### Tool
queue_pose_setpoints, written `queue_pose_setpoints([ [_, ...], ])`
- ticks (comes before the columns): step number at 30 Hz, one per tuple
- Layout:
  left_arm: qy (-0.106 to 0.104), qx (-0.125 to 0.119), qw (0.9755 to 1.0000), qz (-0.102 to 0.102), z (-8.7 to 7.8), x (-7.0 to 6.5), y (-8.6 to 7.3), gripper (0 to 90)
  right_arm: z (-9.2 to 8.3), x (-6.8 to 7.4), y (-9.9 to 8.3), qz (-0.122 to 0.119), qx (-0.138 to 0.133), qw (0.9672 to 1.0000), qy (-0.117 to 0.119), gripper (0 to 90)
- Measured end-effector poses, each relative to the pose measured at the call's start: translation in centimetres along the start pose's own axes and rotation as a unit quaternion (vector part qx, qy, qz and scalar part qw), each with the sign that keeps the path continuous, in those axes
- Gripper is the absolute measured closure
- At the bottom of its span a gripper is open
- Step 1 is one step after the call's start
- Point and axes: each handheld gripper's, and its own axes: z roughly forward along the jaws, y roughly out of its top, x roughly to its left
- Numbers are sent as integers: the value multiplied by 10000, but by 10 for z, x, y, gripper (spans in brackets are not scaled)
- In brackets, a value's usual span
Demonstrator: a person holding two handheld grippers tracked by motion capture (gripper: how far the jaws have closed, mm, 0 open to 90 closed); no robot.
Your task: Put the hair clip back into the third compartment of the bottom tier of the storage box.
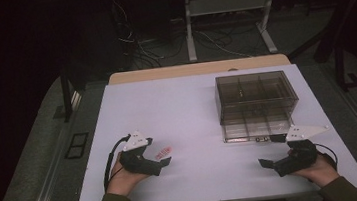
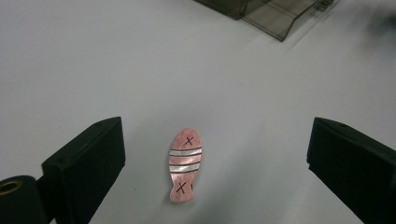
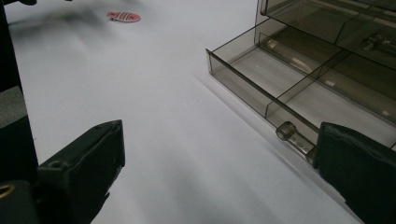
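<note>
A small pink fish-shaped tag (image 2: pixel 185 165) with white stripes and two black crosses lies flat on the white table (image 1: pixel 183 120). My left gripper (image 1: pixel 161 161) stands open over it, one jaw on each side, not touching. In the high view the pink tag (image 1: pixel 163 152) sits just past that gripper's jaws. A smoky clear drawer box (image 1: pixel 256 103) stands at the right, its bottom drawer (image 3: pixel 275 88) pulled out, with dividers inside. My right gripper (image 1: pixel 271 155) is open, low at the drawer's front, its right jaw beside the drawer's small knob (image 3: pixel 286 130). Far off lies the tag (image 3: pixel 123 17).
A wooden board (image 1: pixel 198 69) edges the table's far side. Beyond it are a metal stand's legs (image 1: pixel 229 25) and loose cables on the floor. Between the tag and the drawer box lies bare white tabletop. The person's hands hold both grippers near the front edge.
</note>
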Motion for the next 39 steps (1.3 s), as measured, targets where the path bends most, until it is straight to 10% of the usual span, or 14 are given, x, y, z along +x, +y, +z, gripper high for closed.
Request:
queue_pose_setpoints([
  [39,56,16,10000,-47,17,13,19,251,-1,0,-1,-31,-36,10000,5,16],
])
